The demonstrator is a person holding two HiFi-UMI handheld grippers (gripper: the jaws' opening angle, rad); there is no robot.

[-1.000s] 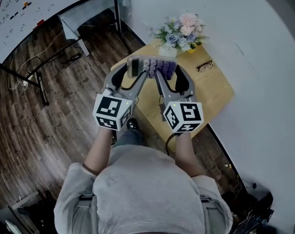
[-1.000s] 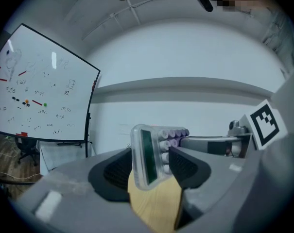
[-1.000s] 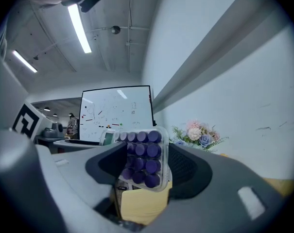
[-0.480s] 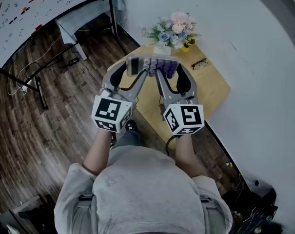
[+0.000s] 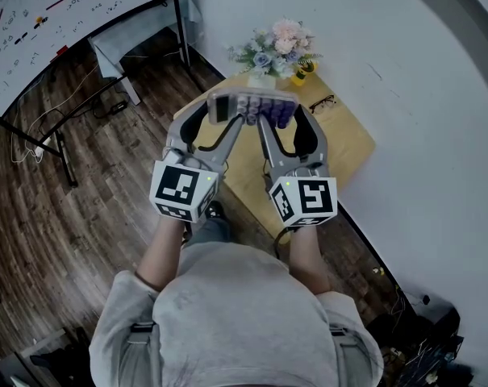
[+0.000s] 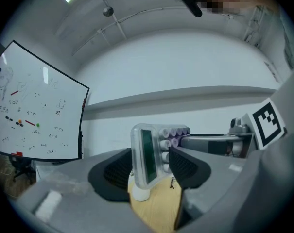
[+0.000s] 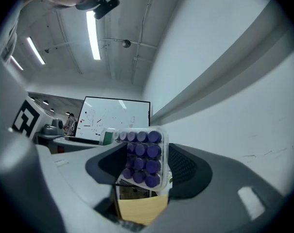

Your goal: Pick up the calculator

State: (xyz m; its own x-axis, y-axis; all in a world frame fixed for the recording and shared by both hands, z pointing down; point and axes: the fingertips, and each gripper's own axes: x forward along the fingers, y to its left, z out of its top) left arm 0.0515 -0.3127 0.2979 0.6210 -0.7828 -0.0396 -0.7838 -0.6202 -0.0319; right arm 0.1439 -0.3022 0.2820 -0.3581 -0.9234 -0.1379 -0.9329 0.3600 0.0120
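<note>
A clear-cased calculator [image 5: 250, 106] with purple keys and a green screen is held up in the air above the small wooden table [image 5: 340, 147]. My left gripper [image 5: 227, 111] is shut on its screen end [image 6: 147, 154]. My right gripper [image 5: 274, 114] is shut on its keypad end [image 7: 143, 157]. Both grippers hold it together, jaws pressing on its two faces. In the left gripper view the screen faces left, edge-on. The purple keys face the camera in the right gripper view.
A flower pot [image 5: 277, 48] stands at the table's far corner, with a small yellow item [image 5: 301, 74] and a pair of glasses [image 5: 322, 102] beside it. A white wall runs along the right. A whiteboard [image 5: 58, 14] on a stand and cables lie on the wooden floor to the left.
Both grippers keep their hold on the calculator. The view has shifted slightly, so the table and flowers sit a little further left and up in the frame.
</note>
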